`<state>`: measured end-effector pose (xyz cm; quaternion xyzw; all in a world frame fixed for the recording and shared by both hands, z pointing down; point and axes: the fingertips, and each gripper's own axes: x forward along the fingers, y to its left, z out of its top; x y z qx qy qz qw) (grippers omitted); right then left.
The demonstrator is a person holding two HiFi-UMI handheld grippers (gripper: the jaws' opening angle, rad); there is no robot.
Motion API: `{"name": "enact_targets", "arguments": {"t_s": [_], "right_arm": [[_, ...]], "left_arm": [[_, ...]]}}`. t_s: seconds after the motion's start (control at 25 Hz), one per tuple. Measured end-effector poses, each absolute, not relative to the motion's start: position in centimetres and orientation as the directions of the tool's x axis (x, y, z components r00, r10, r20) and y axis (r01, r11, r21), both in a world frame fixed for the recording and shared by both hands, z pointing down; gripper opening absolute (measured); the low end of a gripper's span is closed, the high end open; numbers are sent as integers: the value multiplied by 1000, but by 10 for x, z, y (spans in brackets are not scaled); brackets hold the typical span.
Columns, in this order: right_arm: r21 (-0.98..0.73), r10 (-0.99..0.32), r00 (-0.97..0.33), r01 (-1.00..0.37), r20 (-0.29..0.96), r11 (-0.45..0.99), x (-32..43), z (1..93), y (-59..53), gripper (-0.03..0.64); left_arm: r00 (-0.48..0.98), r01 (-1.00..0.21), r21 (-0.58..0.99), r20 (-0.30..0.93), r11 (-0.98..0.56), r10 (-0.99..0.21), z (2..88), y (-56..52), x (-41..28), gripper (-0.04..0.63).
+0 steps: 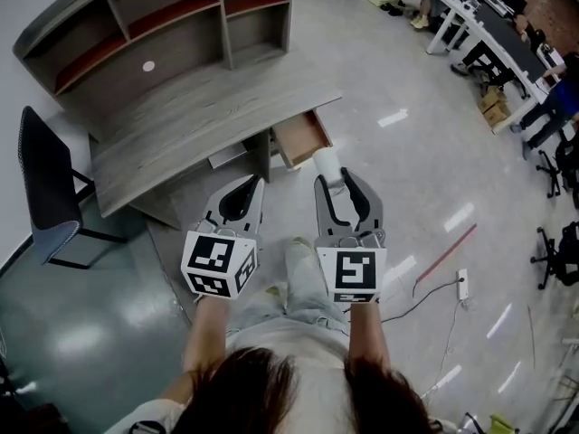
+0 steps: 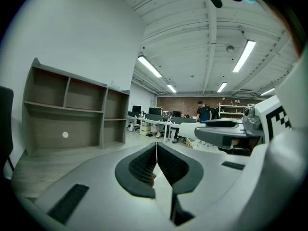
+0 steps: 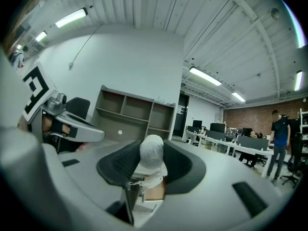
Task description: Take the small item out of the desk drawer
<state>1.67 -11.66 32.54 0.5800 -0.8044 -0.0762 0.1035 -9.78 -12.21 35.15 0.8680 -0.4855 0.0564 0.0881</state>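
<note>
My right gripper is shut on a small white wrapped item, held up in the air just in front of the open wooden drawer of the grey desk. In the right gripper view the white wrapped item sits clamped between the dark pads, rounded end up. My left gripper hangs level beside it, shut with nothing between its fingers; in the left gripper view its pads meet along a thin line. The drawer's inside shows bare wood.
A shelf unit stands on the desk's back. A black chair is at the left. Office desks and chairs line the far right. A cable and power strip lie on the glossy floor.
</note>
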Motion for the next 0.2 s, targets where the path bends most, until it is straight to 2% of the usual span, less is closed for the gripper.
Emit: {"name": "enact_targets", "arguments": {"t_s": [0.2], "right_arm": [[237, -940, -335, -910, 63, 340, 14, 324, -148, 163]], "left_arm": [[507, -862, 92, 185, -499, -842, 353, -152, -98, 17]]}}
